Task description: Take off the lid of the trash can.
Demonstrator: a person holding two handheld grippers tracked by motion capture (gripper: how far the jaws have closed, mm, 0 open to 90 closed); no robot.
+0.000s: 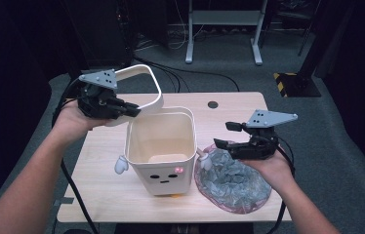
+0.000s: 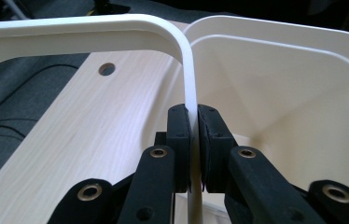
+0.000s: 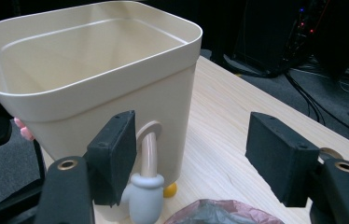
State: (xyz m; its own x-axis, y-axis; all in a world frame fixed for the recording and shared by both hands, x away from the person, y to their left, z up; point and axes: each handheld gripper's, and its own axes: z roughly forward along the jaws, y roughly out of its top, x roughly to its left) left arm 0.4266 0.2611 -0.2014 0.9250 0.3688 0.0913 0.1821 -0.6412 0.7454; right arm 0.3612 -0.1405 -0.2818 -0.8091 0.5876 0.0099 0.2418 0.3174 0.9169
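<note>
Judging by position, the ring (image 1: 141, 87) is off the bin (image 1: 161, 146), clamped in the left gripper (image 1: 131, 110) fingers; the bag (image 1: 232, 180) lies unfitted on the counter (image 1: 102, 165), right gripper (image 1: 225, 135) fingers wide, empty.

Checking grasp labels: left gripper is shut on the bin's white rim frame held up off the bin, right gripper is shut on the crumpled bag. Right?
Not quite. The left gripper is shut on the white rim frame, lifted off the bin. But the right gripper is open: the right gripper view shows its jaws wide apart with nothing between them, above the crumpled bag, not gripping it.
</note>
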